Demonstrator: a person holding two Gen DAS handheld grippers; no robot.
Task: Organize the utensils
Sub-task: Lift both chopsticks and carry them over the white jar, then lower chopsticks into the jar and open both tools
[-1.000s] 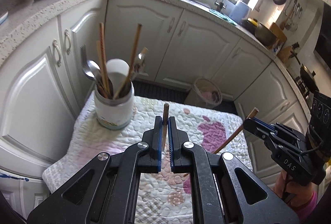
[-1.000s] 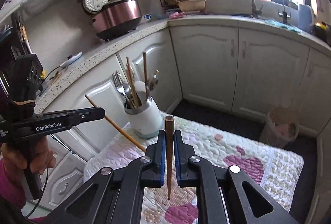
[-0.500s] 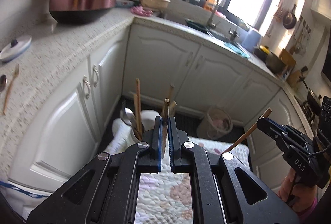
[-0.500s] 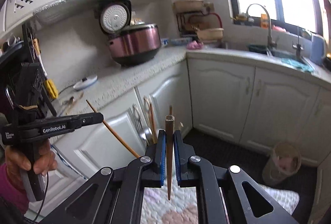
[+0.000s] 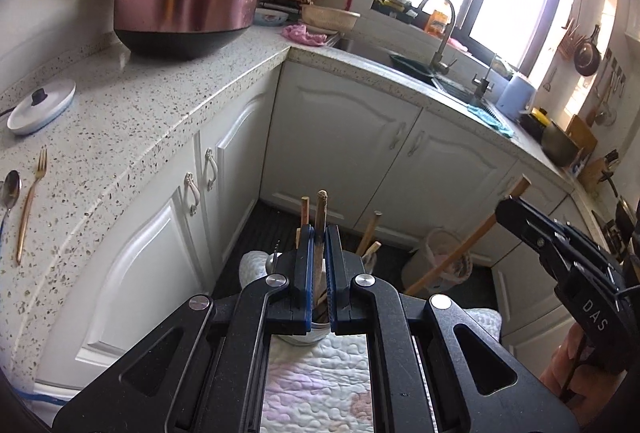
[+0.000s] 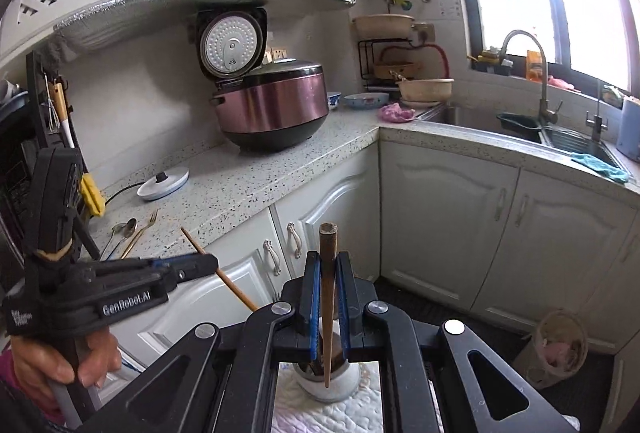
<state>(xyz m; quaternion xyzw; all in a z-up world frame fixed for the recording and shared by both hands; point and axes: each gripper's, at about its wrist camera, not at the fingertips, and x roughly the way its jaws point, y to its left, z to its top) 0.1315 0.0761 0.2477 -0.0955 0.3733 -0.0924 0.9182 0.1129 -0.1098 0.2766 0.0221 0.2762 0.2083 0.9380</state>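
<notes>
A kitchen corner with white cabinet doors and a speckled stone table [image 5: 168, 105] running along two walls forms the setting; a window glares bright above the sink [image 6: 576, 141]. The landmark is the purple rice cooker [image 5: 184, 17], lid raised, standing on that table near the corner. Nearer the camera than the cooker, a round white lid [image 5: 40, 107] lies flat, and nearer again a gold fork [image 5: 30, 199] and a spoon [image 5: 8, 193] lie side by side, just apart.

Well below the cooker, on a quilted cloth [image 5: 316, 385] with pink patches, stands the white utensil holder [image 6: 328, 383], with wooden sticks rising out of it. A small bin [image 6: 558, 347] sits on the dark floor by the cabinets on the sink side.

The left claw [image 5: 319, 265] is pinched nearly shut on a dark wooden chopstick [image 5: 320, 229], which stands upright between its blue pads above the holder. The right claw [image 6: 329, 297] is likewise closed on a brown chopstick [image 6: 328, 273], its thin end pointing down toward the holder's mouth. Each claw shows in the other's view, with a hand [image 6: 60, 365] on the left one's grip.
</notes>
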